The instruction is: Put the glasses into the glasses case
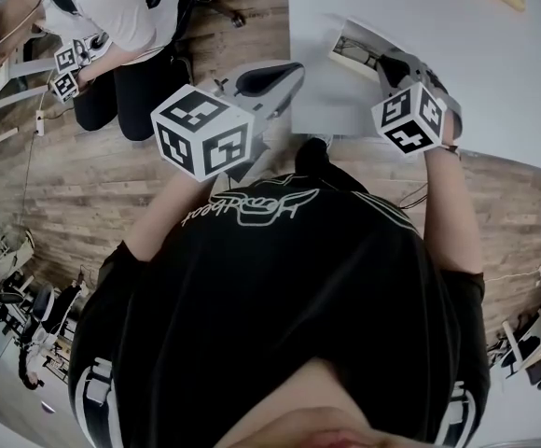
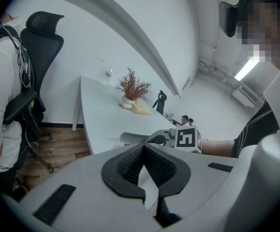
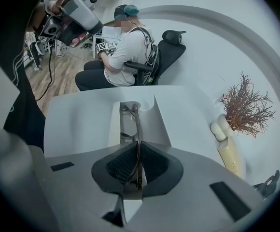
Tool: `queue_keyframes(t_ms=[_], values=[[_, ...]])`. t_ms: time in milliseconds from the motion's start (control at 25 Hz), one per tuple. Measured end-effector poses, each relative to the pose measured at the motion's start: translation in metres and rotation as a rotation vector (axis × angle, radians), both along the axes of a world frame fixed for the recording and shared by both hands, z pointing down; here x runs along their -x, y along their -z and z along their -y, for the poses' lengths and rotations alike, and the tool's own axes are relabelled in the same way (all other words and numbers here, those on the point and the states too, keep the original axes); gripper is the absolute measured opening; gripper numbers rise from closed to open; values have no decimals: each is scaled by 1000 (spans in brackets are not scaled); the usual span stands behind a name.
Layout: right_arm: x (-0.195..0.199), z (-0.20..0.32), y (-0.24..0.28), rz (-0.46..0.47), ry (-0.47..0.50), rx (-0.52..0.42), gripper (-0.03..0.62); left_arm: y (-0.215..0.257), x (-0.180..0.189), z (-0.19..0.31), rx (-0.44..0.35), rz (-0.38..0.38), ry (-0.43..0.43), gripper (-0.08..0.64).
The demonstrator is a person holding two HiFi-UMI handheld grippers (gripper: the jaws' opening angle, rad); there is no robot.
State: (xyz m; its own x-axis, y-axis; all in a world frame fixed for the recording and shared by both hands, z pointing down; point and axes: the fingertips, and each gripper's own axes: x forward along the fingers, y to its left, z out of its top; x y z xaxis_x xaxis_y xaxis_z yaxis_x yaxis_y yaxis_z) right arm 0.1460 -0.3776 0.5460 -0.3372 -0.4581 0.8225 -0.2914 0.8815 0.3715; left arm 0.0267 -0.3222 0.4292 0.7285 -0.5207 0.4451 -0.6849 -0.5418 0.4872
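Observation:
The glasses (image 3: 133, 124) are a thin dark frame, and my right gripper (image 3: 137, 149) is shut on them, edge-on between its pads. Their front end reaches over the open white glasses case (image 3: 149, 122), which lies on the white table (image 3: 77, 115). In the head view the case (image 1: 345, 40) sits near the table's corner, with the right gripper (image 1: 389, 63) just beside it. My left gripper (image 1: 275, 77) hovers at the table's edge to the left of the case. Its jaws (image 2: 143, 146) are shut with nothing in them. From there the case (image 2: 130, 138) shows ahead.
A vase of dried branches (image 3: 231, 139) stands on the table to the right of the case. A seated person (image 3: 125, 52) in an office chair (image 3: 171, 45) works beyond the table's far edge. Wooden floor (image 1: 84, 185) lies to the left of the table.

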Motion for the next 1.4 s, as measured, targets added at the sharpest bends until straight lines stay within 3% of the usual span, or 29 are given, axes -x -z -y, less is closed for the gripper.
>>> queue_keyframes(t_ms=[400, 840, 1120, 1400], values=[[3, -5, 2, -6, 7, 22, 23, 6, 12, -5, -11, -4, 17, 8], [12, -6, 26, 99, -31, 15, 71, 15, 26, -8, -32, -9, 28, 8], [21, -15, 82, 272, -108, -93, 71, 29, 26, -19, -60, -23, -5, 8], [35, -61, 162, 475, -166, -212, 61, 62, 23, -48, -130, -40, -71, 8]])
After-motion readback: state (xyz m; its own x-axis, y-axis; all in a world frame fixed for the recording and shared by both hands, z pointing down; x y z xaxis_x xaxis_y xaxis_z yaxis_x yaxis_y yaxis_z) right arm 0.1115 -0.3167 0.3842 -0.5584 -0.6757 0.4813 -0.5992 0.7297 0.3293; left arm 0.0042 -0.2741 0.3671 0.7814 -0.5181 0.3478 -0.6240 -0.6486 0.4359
